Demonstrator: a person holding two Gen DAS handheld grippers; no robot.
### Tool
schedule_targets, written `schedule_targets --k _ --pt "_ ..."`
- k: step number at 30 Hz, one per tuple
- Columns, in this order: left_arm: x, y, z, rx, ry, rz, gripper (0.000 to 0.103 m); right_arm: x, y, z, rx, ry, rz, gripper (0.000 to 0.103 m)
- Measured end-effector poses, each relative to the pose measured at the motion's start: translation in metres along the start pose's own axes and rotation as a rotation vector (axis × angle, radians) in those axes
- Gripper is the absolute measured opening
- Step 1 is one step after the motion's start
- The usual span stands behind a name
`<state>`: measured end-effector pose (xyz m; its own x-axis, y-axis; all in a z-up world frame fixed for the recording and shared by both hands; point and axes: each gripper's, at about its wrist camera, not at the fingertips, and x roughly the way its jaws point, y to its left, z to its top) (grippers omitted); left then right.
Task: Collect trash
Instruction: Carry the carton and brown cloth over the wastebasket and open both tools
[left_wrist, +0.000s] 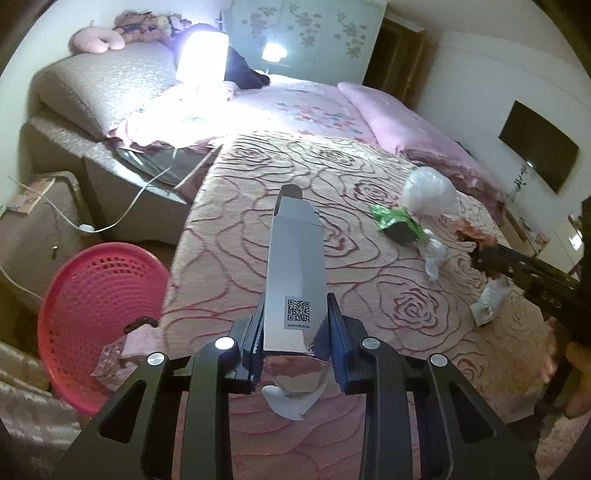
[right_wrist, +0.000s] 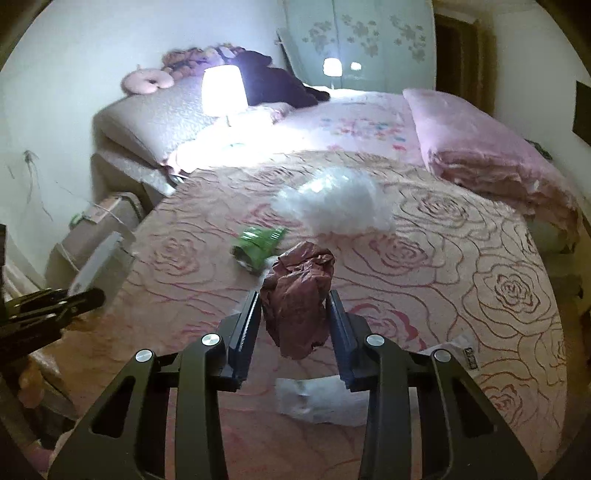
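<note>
On my left wrist view, the left gripper (left_wrist: 295, 332) is clamped on a long grey carton (left_wrist: 295, 266) with a QR label, its open flap end pointing away toward 12 o'clock over the bed (left_wrist: 369, 295). On my right wrist view, the right gripper (right_wrist: 293, 325) pinches a crumpled dark red wrapper (right_wrist: 297, 295) between its pads, raised off the rose-patterned cover. Just under that gripper, at 6 o'clock, I see a white crumpled piece of paper (right_wrist: 317, 400) lying on the cover. At 8 o'clock of the left gripper, a pink perforated basket (left_wrist: 99, 295) stands on the floor beside the bed, with some scraps already in it. Farther out, at about 11 o'clock from the red wrapper, a green snack packet (right_wrist: 258, 243) lies on the cover, and just beyond it, at 12 to 1 o'clock, sits a puffy clear plastic bag (right_wrist: 340, 203). At the far end, a lit lamp (right_wrist: 224, 90) glows near the pillows, with a folded pink quilt (right_wrist: 487, 147) at 2 o'clock.
</note>
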<state>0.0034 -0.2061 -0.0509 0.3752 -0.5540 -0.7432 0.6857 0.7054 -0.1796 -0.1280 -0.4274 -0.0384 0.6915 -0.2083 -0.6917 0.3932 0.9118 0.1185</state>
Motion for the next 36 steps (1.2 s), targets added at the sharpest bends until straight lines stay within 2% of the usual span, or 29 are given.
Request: schedule_targets --k 11,21,28,36 --pt "-0.031 0.043 0.002 -0.058 -0.045 0.09 0.028 0.006 0.065 0.016 -0.09 -0.014 0.091 0.036" --pt "-0.058 0.101 0.004 -0.166 -0.084 0.176 0.028 0.016 0.124 0.03 -0.169 -0.013 0.161 0.036" --pt "-0.065 0.134 0.001 -0.231 -0.092 0.236 0.028 0.029 0.165 0.042 -0.198 -0.001 0.216 0.036" --pt "-0.062 0.155 -0.003 -0.268 -0.08 0.286 0.028 0.048 0.204 0.049 -0.205 0.037 0.292 0.036"
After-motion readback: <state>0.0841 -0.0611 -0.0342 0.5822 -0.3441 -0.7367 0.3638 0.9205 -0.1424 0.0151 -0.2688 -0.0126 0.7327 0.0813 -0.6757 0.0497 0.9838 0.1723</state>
